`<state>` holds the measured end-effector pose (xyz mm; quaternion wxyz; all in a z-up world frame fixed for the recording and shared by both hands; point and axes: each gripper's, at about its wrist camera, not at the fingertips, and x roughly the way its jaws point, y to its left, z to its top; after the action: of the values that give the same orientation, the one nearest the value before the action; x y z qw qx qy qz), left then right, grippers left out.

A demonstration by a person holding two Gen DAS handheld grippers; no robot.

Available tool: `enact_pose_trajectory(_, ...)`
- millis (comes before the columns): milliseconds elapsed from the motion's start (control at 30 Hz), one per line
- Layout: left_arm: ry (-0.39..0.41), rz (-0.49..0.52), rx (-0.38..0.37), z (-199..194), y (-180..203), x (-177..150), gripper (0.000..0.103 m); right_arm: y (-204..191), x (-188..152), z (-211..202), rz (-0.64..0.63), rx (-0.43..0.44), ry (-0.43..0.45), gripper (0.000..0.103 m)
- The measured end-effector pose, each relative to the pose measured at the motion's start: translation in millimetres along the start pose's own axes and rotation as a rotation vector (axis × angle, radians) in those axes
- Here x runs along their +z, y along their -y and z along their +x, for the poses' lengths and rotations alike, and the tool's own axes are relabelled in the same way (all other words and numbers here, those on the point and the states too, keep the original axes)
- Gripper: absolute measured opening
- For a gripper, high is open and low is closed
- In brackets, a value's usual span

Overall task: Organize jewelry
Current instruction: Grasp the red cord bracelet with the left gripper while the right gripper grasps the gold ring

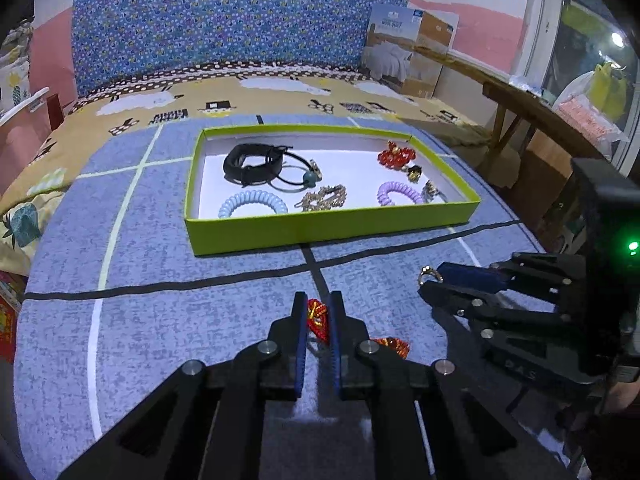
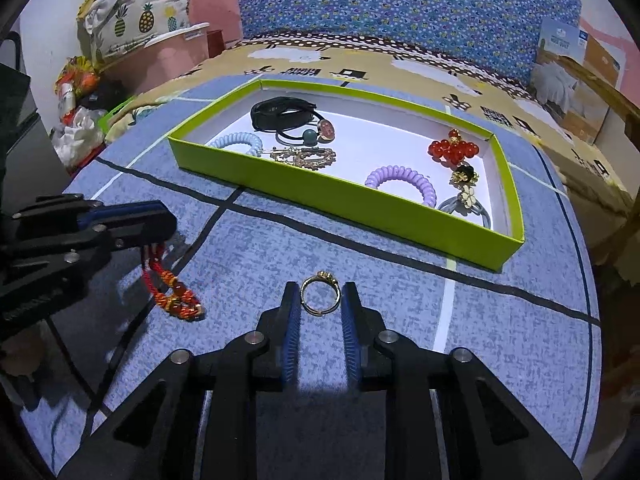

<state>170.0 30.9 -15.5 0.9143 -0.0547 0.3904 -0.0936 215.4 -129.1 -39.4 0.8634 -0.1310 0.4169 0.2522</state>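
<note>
the gold ring (image 2: 321, 294) sits gripped between the fingers of the right gripper (image 2: 320, 300), above the blue mat (image 2: 500, 340) short of the green tray (image 2: 320, 196); the left wrist view shows only a sliver of it at that claw's tip (image 1: 430, 276). the left gripper (image 1: 318, 320) is clenched on a red beaded bracelet (image 1: 318, 318), and only the right wrist view reveals its full loop (image 2: 172, 288) dangling down to the mat. in the tray lie a purple coil tie (image 2: 402, 182), a pale blue coil tie (image 1: 252, 204), a black band (image 1: 252, 164) and red beads (image 2: 452, 148); the right view alone shows a flower charm (image 2: 468, 196) clearly
</note>
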Motion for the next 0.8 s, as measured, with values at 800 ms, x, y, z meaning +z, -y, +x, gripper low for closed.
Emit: enact_pose_trajectory(800,0.104,0.033,-0.018,-33.3,6.2,23.6,0.01,15.3,-1.7,-47.7,0.099,-0.01,0.133,0.021)
